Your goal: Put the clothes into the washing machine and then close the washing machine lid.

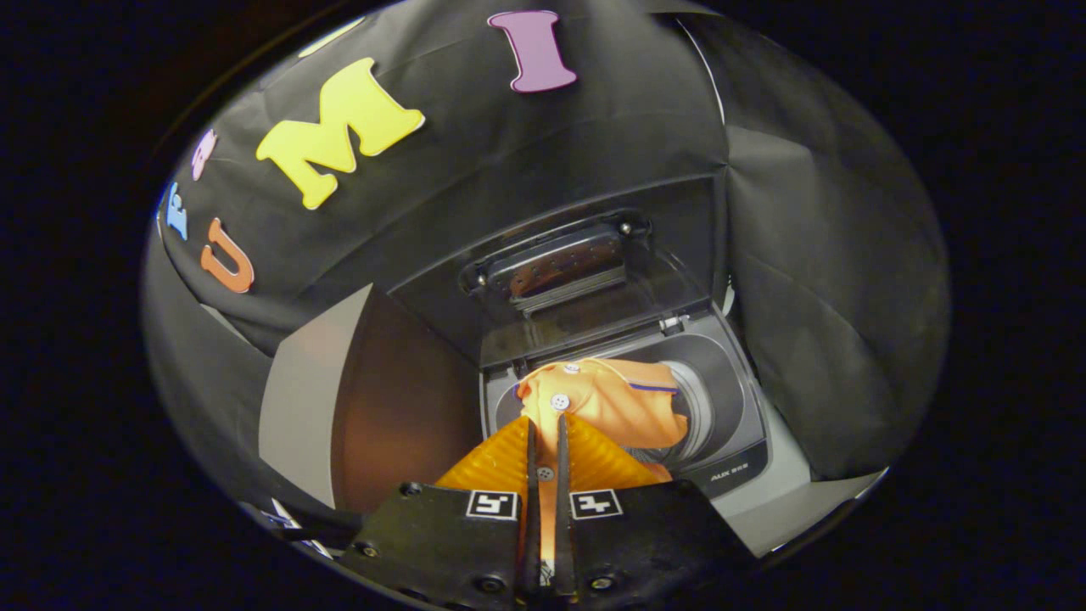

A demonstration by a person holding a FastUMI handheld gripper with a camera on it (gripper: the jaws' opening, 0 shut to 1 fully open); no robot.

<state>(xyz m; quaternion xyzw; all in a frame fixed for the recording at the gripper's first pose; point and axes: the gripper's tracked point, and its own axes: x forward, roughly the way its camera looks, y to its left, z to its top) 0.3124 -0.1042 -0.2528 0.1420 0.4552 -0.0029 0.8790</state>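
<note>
An orange garment [611, 403] with white buttons hangs from my gripper [547, 428], whose two fingers are pressed together on a fold of its cloth. The garment drapes just ahead of the fingers, over the round opening of a small top-loading washing machine [730, 424]. Part of the cloth reaches into the drum. The machine's dark lid [560, 271] stands raised upright behind the opening, its handle facing me.
The washing machine stands on a pale surface [789, 492]. A brown panel [399, 399] and a grey panel [301, 407] stand to its left. Black cloth walls close in behind and to the right of the machine.
</note>
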